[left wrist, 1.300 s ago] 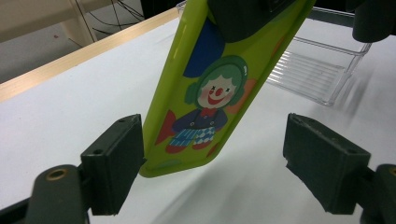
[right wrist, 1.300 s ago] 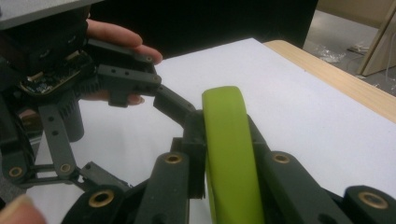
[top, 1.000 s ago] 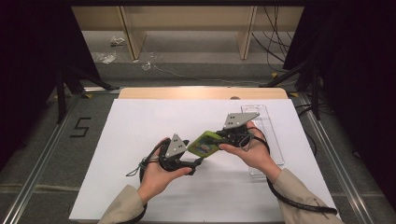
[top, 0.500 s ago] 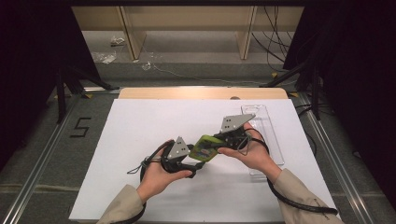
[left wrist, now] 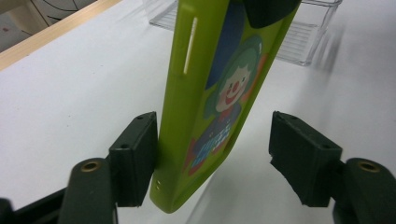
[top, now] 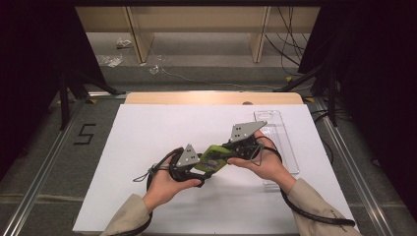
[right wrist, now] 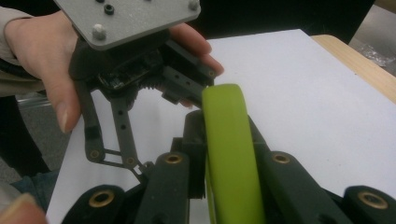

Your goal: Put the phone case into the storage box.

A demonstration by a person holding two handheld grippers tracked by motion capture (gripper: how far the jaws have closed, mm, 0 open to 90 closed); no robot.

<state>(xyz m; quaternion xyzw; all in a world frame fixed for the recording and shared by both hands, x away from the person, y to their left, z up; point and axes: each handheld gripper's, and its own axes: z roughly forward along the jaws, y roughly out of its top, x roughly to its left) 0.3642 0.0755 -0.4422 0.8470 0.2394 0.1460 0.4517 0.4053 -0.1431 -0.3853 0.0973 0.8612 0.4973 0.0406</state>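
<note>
A person sat at a bench (top: 147, 128) covered with a white sheet, holding a pair of tongs in each hand. Between the two hands, above the middle of the bench, was a green phone case (top: 212, 158) printed with a cartoon clown. In the high view the right tongs (top: 231, 149) gripped one end of the case, and the left tongs (top: 202, 166) met its other end.

In the right gripper view the right tongs (right wrist: 229, 154) were clamped narrowly on the edge of the phone case (right wrist: 229, 154), one black jaw pressed against each side. The left hand (right wrist: 42, 60) and its tongs showed beyond.

In the left gripper view the left tongs (left wrist: 212, 154) had just been closing, with the phone case (left wrist: 210, 102) standing between the jaws. One jaw touched the case's green edge; the other jaw stood apart from the printed face, so the left tongs were not gripping it.

A clear plastic tray (top: 282, 142) lay on the bench near the right hand (top: 260, 164), on the far right part of the white sheet.
</note>
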